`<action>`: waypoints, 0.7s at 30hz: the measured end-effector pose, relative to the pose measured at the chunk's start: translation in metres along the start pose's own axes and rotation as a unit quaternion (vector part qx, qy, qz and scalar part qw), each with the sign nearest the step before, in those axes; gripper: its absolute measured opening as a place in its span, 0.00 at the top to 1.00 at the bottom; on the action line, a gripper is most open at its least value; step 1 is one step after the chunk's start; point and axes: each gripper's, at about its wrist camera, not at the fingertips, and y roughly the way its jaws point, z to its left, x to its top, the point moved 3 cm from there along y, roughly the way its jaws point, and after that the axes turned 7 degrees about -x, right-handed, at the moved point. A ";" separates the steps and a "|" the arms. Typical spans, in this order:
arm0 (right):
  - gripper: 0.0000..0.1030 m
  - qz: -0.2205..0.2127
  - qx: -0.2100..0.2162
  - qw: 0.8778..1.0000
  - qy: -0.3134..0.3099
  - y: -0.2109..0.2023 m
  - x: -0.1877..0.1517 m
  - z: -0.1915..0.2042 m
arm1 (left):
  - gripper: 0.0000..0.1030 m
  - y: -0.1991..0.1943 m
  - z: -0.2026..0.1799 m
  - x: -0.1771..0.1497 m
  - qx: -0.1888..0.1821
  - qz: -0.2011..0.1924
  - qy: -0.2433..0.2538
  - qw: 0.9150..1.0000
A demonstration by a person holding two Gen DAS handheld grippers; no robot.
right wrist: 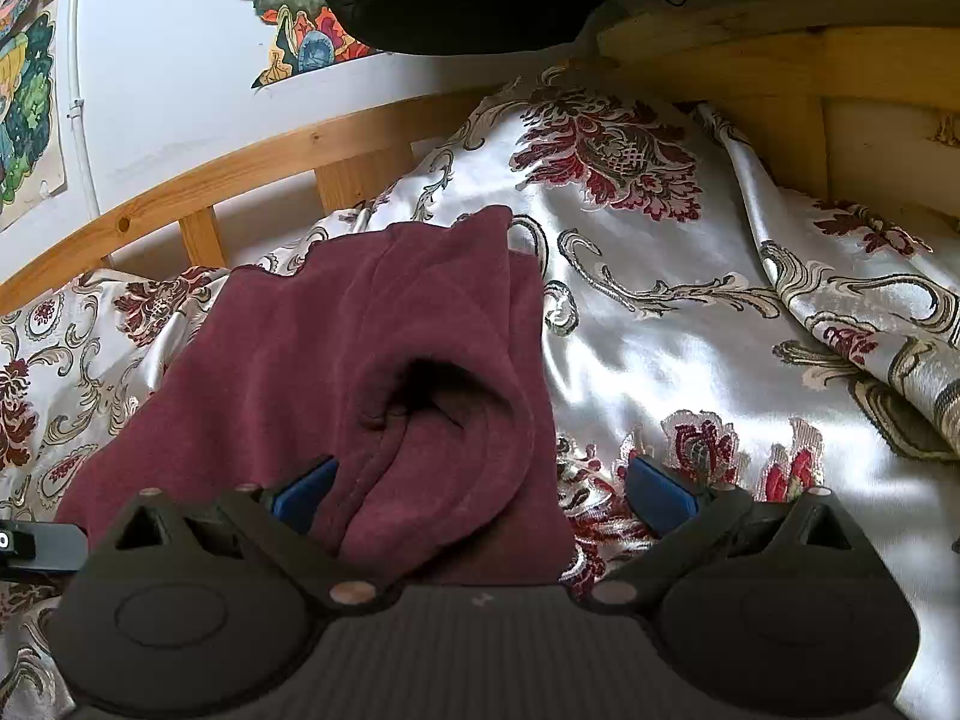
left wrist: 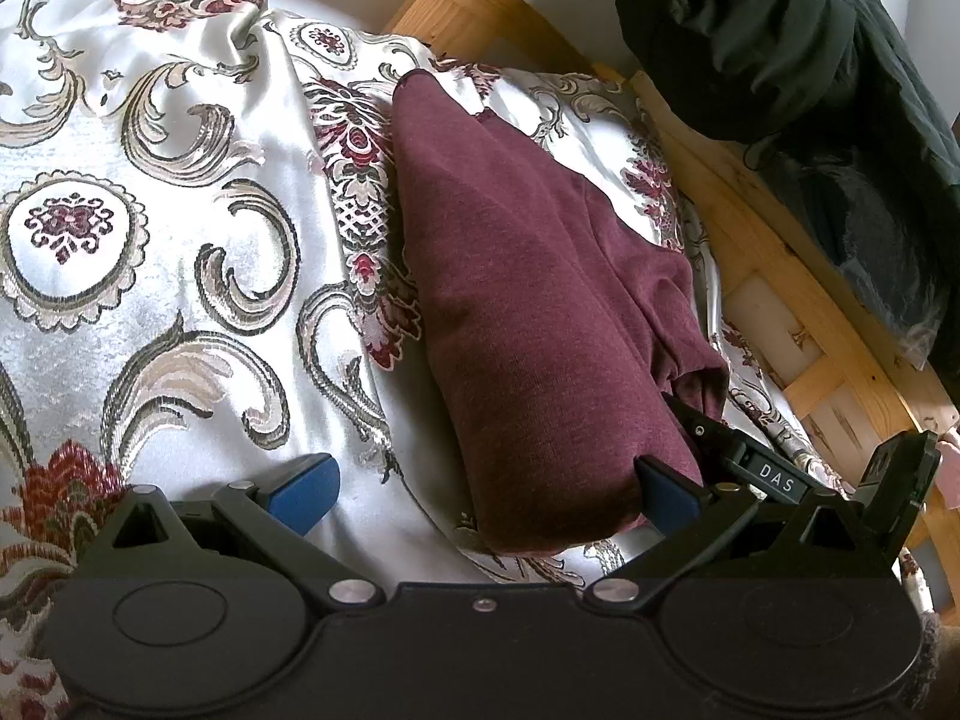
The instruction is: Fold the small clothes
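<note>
A small maroon garment (left wrist: 528, 312) lies folded lengthwise on the patterned satin bedspread (left wrist: 150, 180). My left gripper (left wrist: 486, 492) is open, its jaws wide apart; the garment's near end lies between them, against the right finger (left wrist: 666, 498). The right gripper's body (left wrist: 774, 474) shows just beyond, at the garment's right side. In the right wrist view the garment (right wrist: 336, 348) has a rolled opening facing me, and my right gripper (right wrist: 480, 492) is open with the garment's near end between its jaws, touching the left finger (right wrist: 303, 495).
A wooden bed frame (left wrist: 780, 252) runs along the far and right sides of the bedspread. A dark jacket (left wrist: 780, 42) hangs over it. A white wall with colourful posters (right wrist: 24, 102) stands behind the frame (right wrist: 240, 162). A bedspread fold (right wrist: 870, 300) rises at right.
</note>
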 end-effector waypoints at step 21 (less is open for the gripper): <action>0.11 0.051 0.076 0.983 0.157 0.047 0.077 -0.028 | 0.00 -0.002 -0.001 -0.003 -0.005 -0.012 0.009 1.000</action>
